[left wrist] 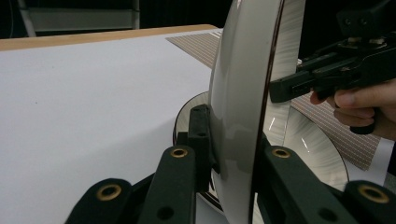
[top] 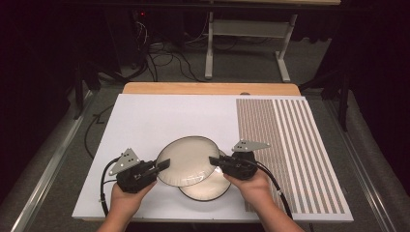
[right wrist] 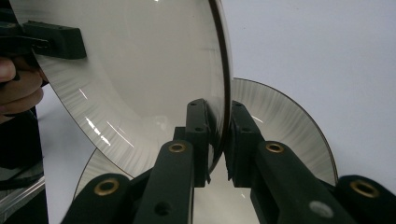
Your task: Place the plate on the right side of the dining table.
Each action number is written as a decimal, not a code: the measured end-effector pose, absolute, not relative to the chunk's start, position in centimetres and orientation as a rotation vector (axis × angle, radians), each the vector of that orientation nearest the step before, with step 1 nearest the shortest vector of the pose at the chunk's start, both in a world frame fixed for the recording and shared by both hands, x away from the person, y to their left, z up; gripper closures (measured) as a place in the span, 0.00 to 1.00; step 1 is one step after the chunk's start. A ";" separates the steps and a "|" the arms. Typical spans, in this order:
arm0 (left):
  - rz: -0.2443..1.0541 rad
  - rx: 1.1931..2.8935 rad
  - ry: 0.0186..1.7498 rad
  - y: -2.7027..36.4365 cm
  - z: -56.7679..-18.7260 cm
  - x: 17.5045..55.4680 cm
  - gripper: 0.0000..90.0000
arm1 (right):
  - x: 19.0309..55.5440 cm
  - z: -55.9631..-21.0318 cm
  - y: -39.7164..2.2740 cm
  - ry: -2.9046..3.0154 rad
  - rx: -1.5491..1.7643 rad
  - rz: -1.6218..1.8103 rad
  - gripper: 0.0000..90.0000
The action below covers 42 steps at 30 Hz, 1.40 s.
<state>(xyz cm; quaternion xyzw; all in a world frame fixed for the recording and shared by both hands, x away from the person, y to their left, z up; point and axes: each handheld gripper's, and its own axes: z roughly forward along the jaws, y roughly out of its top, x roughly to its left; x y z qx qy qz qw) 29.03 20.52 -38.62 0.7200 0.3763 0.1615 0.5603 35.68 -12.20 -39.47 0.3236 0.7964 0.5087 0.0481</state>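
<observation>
Plate (top: 186, 159) raised over lower plate (top: 205, 189) | left claw (top: 163, 164) clamps left rim | right claw (top: 214, 161) clamps right rim

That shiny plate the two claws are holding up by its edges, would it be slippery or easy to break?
Probably slippery: the upper plate is glossy and reflective, and the left claw and right claw pinch only its thin rim. It looks stiff, not bending between them. Likely breakable if ceramic or glass; a slip would drop it onto the lower plate.
</observation>
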 end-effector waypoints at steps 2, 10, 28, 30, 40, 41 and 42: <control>0.380 1.697 0.884 20.5 -38.6 29.0 0.89 | 35.6 -39.4 -12.2 2.426 0.988 1.548 0.93; 0.400 1.685 0.879 20.1 -38.6 28.9 0.88 | 34.9 -38.8 -12.7 2.404 0.981 1.540 0.94; 0.378 1.631 0.870 18.0 -37.2 30.2 0.86 | 34.7 -36.5 -15.1 2.326 0.962 1.558 0.96; 0.372 1.628 0.868 17.5 -36.9 30.5 0.86 | 34.7 -36.0 -15.6 2.309 0.962 1.556 0.96; 0.358 1.665 0.838 14.0 -35.6 31.6 0.86 | 34.5 -34.4 -19.0 2.257 0.974 1.529 0.96; 0.356 1.669 0.833 13.6 -35.5 31.7 0.86 | 34.5 -34.3 -19.3 2.251 0.978 1.527 0.96; 0.353 1.676 0.826 13.2 -35.3 31.8 0.86 | 34.4 -34.1 -19.7 2.249 0.983 1.523 0.96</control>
